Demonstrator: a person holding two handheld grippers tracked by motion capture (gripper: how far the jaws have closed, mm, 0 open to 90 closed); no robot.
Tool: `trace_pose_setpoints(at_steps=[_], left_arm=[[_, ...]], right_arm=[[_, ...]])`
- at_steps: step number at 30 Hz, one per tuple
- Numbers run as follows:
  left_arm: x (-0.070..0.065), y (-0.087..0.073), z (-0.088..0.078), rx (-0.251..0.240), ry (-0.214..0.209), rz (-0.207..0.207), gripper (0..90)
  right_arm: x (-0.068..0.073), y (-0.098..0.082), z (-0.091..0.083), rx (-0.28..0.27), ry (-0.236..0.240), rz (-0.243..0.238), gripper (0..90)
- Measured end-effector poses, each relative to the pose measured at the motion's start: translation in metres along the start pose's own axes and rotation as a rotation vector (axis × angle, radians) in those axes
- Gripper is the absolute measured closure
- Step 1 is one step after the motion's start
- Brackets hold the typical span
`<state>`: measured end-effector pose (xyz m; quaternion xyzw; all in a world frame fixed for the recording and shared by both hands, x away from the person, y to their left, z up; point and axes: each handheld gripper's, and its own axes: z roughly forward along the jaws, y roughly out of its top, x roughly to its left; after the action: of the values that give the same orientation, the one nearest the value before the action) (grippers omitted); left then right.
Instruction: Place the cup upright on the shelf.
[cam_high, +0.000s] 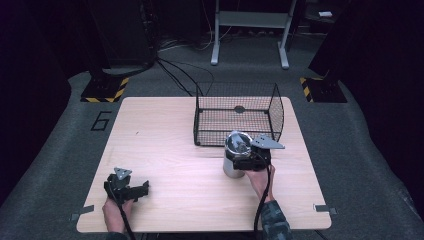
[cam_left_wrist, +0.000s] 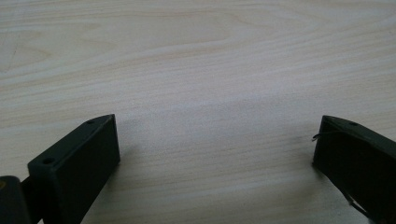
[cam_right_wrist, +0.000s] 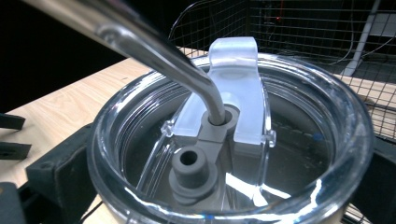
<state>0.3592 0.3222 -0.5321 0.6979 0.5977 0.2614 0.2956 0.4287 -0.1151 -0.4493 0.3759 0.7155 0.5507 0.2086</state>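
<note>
Right gripper (cam_high: 239, 161) seemingly clamps the steel tumbler (cam_high: 235, 152); left gripper (cam_high: 131, 192) rests spread, empty

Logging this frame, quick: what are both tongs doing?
Left tongs: open, holding nothing, over the table.
Right tongs: closed on the steel tumbler.

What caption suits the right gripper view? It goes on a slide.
Right gripper clasping a steel tumbler, its clear lid pierced by a bent metal straw, before a wire basket.

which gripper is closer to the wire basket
Right. The right gripper grips the steel tumbler just in front of the wire basket; the left gripper sits open near the table's front left corner.
</note>
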Motion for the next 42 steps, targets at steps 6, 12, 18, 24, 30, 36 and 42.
trace_pose_setpoints(at_steps=[6, 12, 18, 24, 30, 36, 42], left_arm=[[0.0, 0.0, -0.0001, 0.001, -0.001, -0.001, 0.2], [0.0001, 0.0, -0.0001, 0.002, -0.001, -0.001, 0.2], [0.0003, 0.0002, -0.0006, 0.01, -0.006, -0.002, 0.3], [0.0005, 0.0003, -0.0007, 0.013, -0.007, -0.004, 0.3], [0.0005, 0.0003, -0.0007, 0.013, -0.007, -0.003, 0.3], [0.0004, 0.0003, -0.0007, 0.012, -0.007, -0.003, 0.3], [0.0004, 0.0003, -0.0007, 0.013, -0.006, -0.003, 0.3]], right_arm=[[0.0024, 0.0004, -0.0004, 0.004, -0.017, -0.008, 1.1], [0.005, 0.0019, -0.0003, -0.003, -0.043, -0.046, 2.3], [0.006, 0.0018, -0.0008, -0.006, -0.052, -0.058, 2.7], [0.0058, 0.0024, -0.0006, -0.004, -0.05, -0.067, 2.9], [0.006, 0.0027, -0.0006, -0.003, -0.047, -0.063, 3.0], [0.0058, 0.004, -0.0023, -0.012, -0.054, -0.058, 3.1], [0.0045, 0.007, -0.0053, -0.019, -0.055, -0.066, 3.0]])
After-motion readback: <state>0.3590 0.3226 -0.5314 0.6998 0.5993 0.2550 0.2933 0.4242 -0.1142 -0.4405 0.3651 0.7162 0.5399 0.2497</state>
